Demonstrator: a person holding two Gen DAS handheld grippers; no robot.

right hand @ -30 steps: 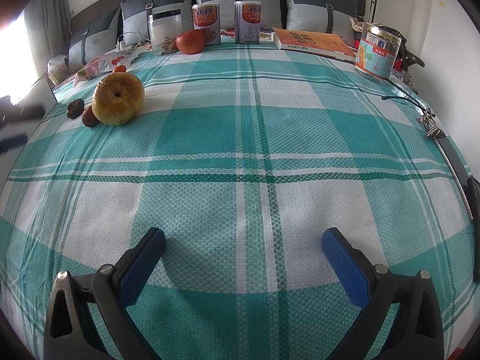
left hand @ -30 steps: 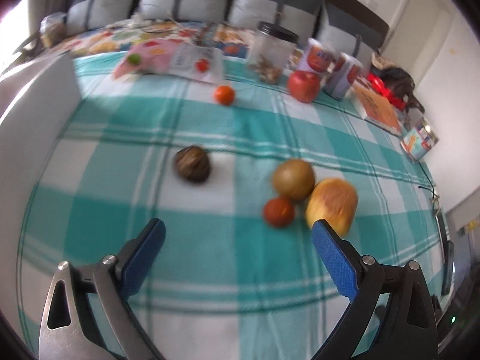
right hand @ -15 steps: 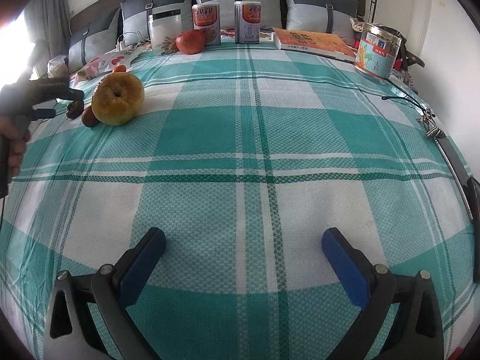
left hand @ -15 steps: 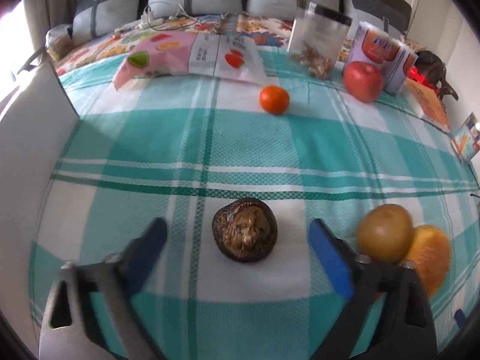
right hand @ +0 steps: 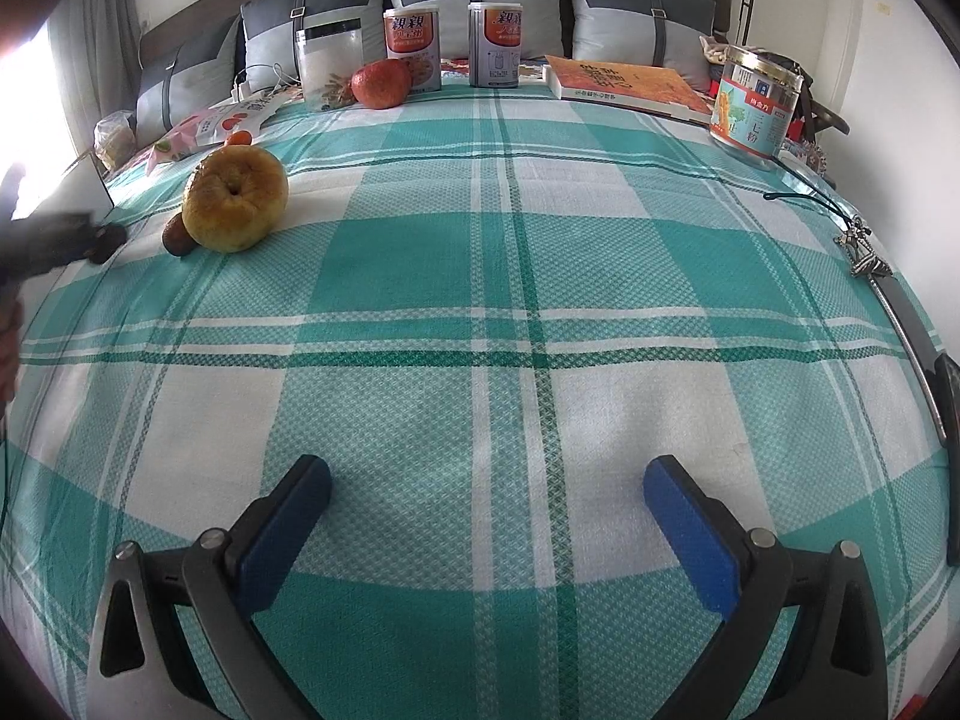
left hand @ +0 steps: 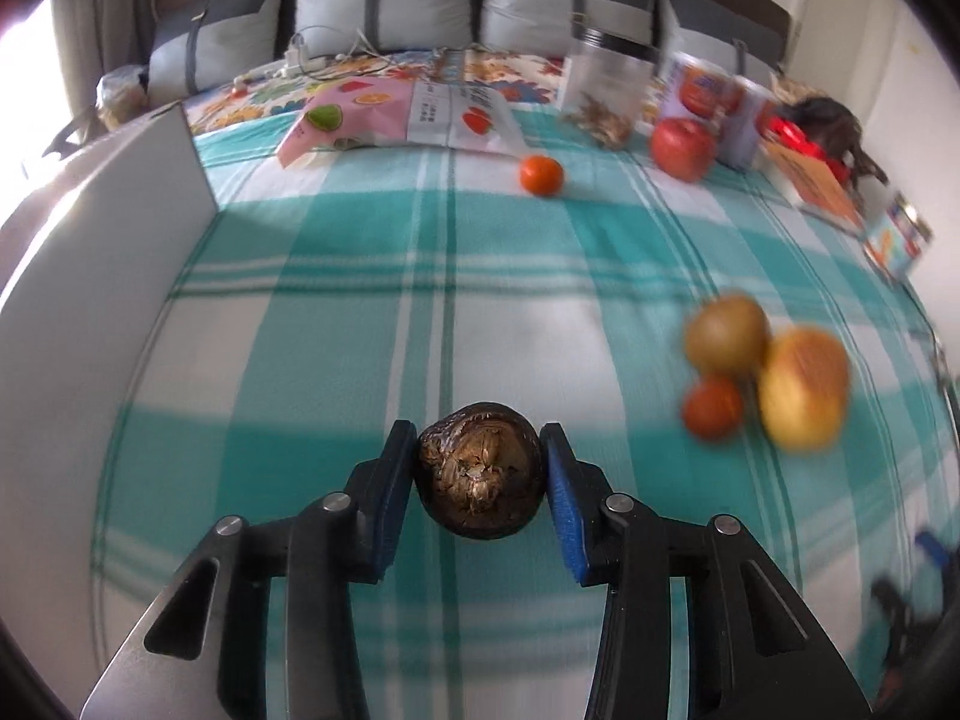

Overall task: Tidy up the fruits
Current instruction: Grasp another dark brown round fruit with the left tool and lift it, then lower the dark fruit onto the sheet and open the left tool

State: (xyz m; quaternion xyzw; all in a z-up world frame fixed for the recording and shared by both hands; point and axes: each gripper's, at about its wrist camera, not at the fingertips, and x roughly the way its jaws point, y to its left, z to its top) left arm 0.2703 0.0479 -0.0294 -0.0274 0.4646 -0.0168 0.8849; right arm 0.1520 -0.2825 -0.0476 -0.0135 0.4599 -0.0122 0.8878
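Left gripper (left hand: 480,480) closing on the dark fruit (left hand: 480,471) at bottom centre: squeeze gently, lift straight; right gripper (right hand: 487,501) hangs open, empty.

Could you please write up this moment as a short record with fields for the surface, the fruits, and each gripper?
surface: teal and white checked bedspread
left gripper: jaws closing, dark brown fruit between the pads, on the bedspread
right gripper: open, nothing between its fingers
fruit cluster: yellow-orange fruit, brownish fruit, small red fruit, close together
farther back: small orange, red apple
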